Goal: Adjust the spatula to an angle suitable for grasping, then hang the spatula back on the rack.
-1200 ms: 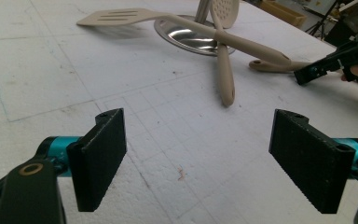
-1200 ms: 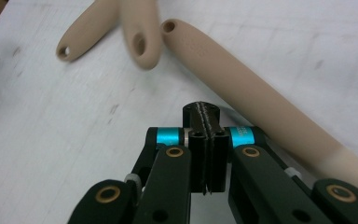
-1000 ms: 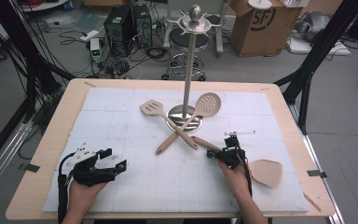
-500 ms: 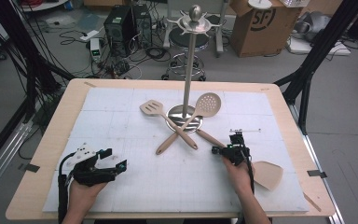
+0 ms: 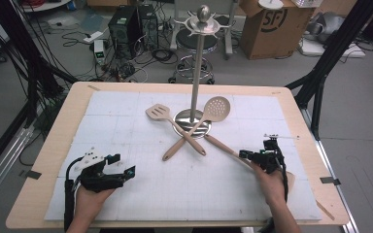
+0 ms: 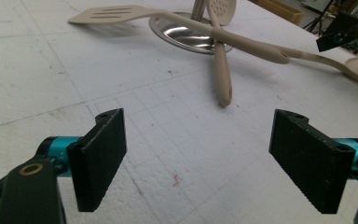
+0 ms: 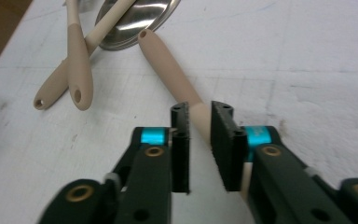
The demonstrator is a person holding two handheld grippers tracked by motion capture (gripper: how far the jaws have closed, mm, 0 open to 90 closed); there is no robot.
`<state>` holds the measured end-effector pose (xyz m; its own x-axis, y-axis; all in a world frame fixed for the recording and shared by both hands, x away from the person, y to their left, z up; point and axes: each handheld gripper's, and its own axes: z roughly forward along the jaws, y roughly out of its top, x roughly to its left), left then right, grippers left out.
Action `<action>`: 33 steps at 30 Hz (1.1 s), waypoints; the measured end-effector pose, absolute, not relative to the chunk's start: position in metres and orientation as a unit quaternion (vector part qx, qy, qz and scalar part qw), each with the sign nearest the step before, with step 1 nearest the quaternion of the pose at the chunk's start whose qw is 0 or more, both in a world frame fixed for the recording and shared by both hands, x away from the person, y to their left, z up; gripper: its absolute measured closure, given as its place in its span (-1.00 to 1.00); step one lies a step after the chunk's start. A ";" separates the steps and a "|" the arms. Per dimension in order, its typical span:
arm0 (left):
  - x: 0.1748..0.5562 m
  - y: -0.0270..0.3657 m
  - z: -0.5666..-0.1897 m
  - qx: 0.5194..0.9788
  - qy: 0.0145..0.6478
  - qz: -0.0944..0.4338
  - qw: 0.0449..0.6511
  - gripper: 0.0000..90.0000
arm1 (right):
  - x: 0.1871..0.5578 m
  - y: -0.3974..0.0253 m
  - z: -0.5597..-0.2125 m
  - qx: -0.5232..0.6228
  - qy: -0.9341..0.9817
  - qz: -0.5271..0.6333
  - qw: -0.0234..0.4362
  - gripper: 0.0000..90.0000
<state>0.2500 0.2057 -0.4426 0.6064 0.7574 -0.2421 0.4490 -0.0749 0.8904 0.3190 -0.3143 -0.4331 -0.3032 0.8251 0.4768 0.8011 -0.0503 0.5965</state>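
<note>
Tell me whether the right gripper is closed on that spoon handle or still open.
Shut on it. The right gripper has both jaws pressed against the spoon handle, which lies flat on the table.

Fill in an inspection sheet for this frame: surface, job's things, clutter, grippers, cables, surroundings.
Surface: wooden table under a white gridded mat; small marks on the mat.
Job's things: spoon handle between the right jaws; slotted turner and skimmer lie crossed over the base of the steel rack.
Clutter: nothing seen.
Grippers: left gripper open and idle above bare mat; right gripper closed on the spoon.
Cables: one black cable trails from each gripper.
Surroundings: floor electronics, loose wires, stool, cardboard box, black frame legs.
</note>
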 end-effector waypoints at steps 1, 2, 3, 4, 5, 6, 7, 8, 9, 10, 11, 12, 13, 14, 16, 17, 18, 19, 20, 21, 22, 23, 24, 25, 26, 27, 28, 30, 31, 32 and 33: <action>0.250 0.205 -0.443 0.718 0.421 0.145 0.535 -0.57 | 0.318 -0.318 -0.432 0.591 0.689 0.419 0.011 0.56; 0.250 0.206 -0.443 0.718 0.421 0.145 0.535 -0.57 | 0.318 -0.320 -0.432 0.593 0.690 0.416 0.010 0.49; 0.251 0.206 -0.443 0.718 0.421 0.145 0.535 -0.57 | 0.318 -0.322 -0.432 0.591 0.691 0.417 0.013 0.44; 0.251 0.206 -0.443 0.718 0.423 0.145 0.534 -0.57 | 0.318 -0.323 -0.432 0.592 0.690 0.416 0.010 0.37; 0.251 0.207 -0.443 0.718 0.423 0.144 0.534 -0.57 | 0.318 -0.325 -0.432 0.592 0.691 0.415 0.007 0.29; 0.251 0.207 -0.444 0.717 0.423 0.144 0.534 -0.57 | 0.319 -0.326 -0.432 0.593 0.691 0.414 0.006 0.27; 0.251 0.207 -0.444 0.717 0.424 0.145 0.534 -0.57 | 0.319 -0.327 -0.432 0.591 0.691 0.415 0.004 0.25; 0.251 0.207 -0.444 0.717 0.425 0.145 0.533 -0.57 | 0.319 -0.327 -0.432 0.591 0.691 0.415 0.004 0.25; 0.251 0.207 -0.444 0.717 0.425 0.145 0.533 -0.57 | 0.320 -0.328 -0.431 0.589 0.693 0.414 0.003 0.21; 0.251 0.207 -0.444 0.717 0.425 0.144 0.533 -0.57 | 0.320 -0.328 -0.430 0.592 0.692 0.413 -0.003 0.17; 0.251 0.207 -0.444 0.717 0.425 0.145 0.533 -0.57 | 0.321 -0.330 -0.430 0.590 0.693 0.415 -0.003 0.14; 0.251 0.207 -0.445 0.717 0.425 0.145 0.533 -0.57 | 0.321 -0.331 -0.429 0.590 0.693 0.415 -0.007 0.12; 0.251 0.206 -0.445 0.718 0.424 0.143 0.533 -0.57 | 0.321 -0.332 -0.429 0.591 0.691 0.417 -0.008 0.08; 0.251 0.206 -0.445 0.718 0.424 0.143 0.533 -0.57 | 0.321 -0.334 -0.428 0.592 0.689 0.417 -0.009 0.06; 0.251 0.206 -0.445 0.719 0.425 0.143 0.531 -0.57 | 0.322 -0.336 -0.428 0.590 0.690 0.418 -0.010 0.03; 0.252 0.206 -0.446 0.719 0.425 0.143 0.531 -0.57 | 0.322 -0.337 -0.427 0.592 0.689 0.417 -0.013 0.02; 0.252 0.206 -0.445 0.717 0.426 0.143 0.533 -0.57 | 0.322 -0.337 -0.427 0.592 0.691 0.415 -0.016 0.02; 0.252 0.206 -0.445 0.717 0.426 0.142 0.534 -0.57 | 0.323 -0.338 -0.427 0.587 0.695 0.414 -0.015 0.01; 0.252 0.206 -0.445 0.717 0.424 0.141 0.535 -0.57 | 0.324 -0.338 -0.427 0.586 0.697 0.413 -0.017 0.00; 0.252 0.205 -0.445 0.717 0.424 0.142 0.534 -0.57 | 0.324 -0.338 -0.427 0.587 0.699 0.409 -0.023 -0.01; 0.253 0.204 -0.445 0.718 0.423 0.142 0.533 -0.57 | 0.325 -0.338 -0.427 0.583 0.703 0.407 -0.023 -0.01; 0.253 0.203 -0.445 0.720 0.422 0.141 0.533 -0.57 | 0.325 -0.338 -0.427 0.581 0.707 0.404 -0.023 -0.02; 0.254 0.202 -0.445 0.721 0.421 0.140 0.533 -0.57 | 0.326 -0.338 -0.428 0.579 0.709 0.401 -0.030 -0.02; 0.254 0.202 -0.445 0.721 0.420 0.139 0.533 -0.57 | 0.327 -0.337 -0.429 0.581 0.709 0.398 -0.036 -0.01; 0.254 0.201 -0.445 0.722 0.419 0.139 0.533 -0.57 | 0.327 -0.337 -0.430 0.578 0.713 0.395 -0.039 -0.01; 0.254 0.201 -0.445 0.722 0.420 0.139 0.532 -0.57 | 0.329 -0.336 -0.432 0.578 0.716 0.390 -0.044 0.01; 0.254 0.201 -0.445 0.723 0.419 0.139 0.532 -0.57 | 0.329 -0.336 -0.433 0.579 0.716 0.387 -0.045 0.02; 0.253 0.201 -0.445 0.722 0.420 0.140 0.532 -0.57 | 0.330 -0.336 -0.435 0.578 0.718 0.384 -0.051 0.05; 0.253 0.202 -0.445 0.720 0.421 0.139 0.534 -0.57 | 0.331 -0.335 -0.435 0.578 0.718 0.384 -0.053 0.07; 0.253 0.202 -0.445 0.721 0.420 0.140 0.533 -0.57 | 0.331 -0.335 -0.436 0.575 0.721 0.383 -0.054 0.08; 0.253 0.203 -0.445 0.721 0.421 0.139 0.533 -0.57 | 0.332 -0.334 -0.436 0.574 0.722 0.382 -0.056 0.09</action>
<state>0.2534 0.2025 -0.4450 0.6075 0.7546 -0.2481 0.4577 -0.0773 0.8857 0.3317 -0.3339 -0.4361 -0.3350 0.7866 0.5187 0.8716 0.0496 0.4877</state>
